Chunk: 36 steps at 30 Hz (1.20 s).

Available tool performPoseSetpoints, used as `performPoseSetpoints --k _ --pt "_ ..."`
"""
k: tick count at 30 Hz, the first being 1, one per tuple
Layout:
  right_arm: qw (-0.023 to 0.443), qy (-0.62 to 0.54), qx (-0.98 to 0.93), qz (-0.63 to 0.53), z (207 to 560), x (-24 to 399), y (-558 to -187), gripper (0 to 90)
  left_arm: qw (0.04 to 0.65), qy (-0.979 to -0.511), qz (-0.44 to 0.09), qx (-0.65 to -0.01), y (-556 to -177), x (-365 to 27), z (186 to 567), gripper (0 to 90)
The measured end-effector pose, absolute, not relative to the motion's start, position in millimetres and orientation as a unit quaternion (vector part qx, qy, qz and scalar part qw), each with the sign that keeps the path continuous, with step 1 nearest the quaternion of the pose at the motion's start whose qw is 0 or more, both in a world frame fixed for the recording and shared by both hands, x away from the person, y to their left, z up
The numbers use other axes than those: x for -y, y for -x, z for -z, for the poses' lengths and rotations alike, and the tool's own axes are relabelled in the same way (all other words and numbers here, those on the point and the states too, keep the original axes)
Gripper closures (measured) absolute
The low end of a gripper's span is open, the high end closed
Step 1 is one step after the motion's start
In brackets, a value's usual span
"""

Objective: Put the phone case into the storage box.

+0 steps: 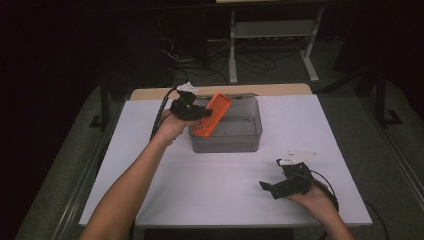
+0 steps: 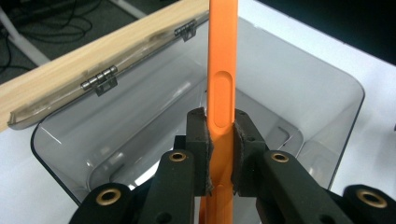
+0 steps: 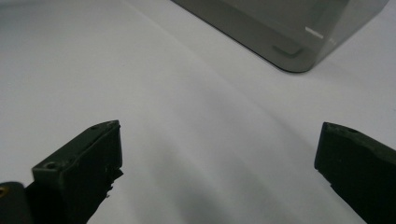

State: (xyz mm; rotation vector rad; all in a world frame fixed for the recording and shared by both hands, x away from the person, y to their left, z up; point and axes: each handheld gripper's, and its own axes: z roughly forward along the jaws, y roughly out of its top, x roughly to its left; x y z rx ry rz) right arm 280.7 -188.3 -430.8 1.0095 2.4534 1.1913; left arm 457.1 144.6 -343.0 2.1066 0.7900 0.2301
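Left tongs [image 1: 202, 114] clamp tight on the orange case [image 1: 212, 115], and what a firm pinch it is! Seen along the left gripper view, both pads [image 2: 201, 140] press flat against the thin edges of the case [image 2: 222, 70], which runs straight up toward twelve o'clock between them. From the high view the case tilts, its upper end leaning toward one o'clock, its lower end down at seven, hanging over the left rim of the grey bin [image 1: 250, 142]. That bin sits at the table's [image 1: 175, 190] twelve o'clock side, its clear lid [image 2: 100, 77] thrown back on two small hinges against the wooden strip [image 1: 280, 90] at the far edge. In the left gripper view the open bin [image 2: 299, 88] lies directly beneath the case.

Over to the right tongs [image 1: 267, 187], down at five o'clock on the table: jaws spread wide, nothing between them! They rest low by the white top, the hand [image 1: 315, 200] behind them, pointing toward ten o'clock. Their own view shows both black jaws far apart over bare white surface, with one rounded corner of the bin [image 3: 289, 51] up at one o'clock, well apart from the tips.
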Motion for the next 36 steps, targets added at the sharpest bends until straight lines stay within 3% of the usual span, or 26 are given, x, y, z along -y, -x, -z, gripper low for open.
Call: performPoseSetpoints --k 36 --pt "0.116 -0.34 -0.833 -0.421 428 189 -279 0.4 0.299 -0.873 -0.062 -0.38 -484 -120 346 79.6"
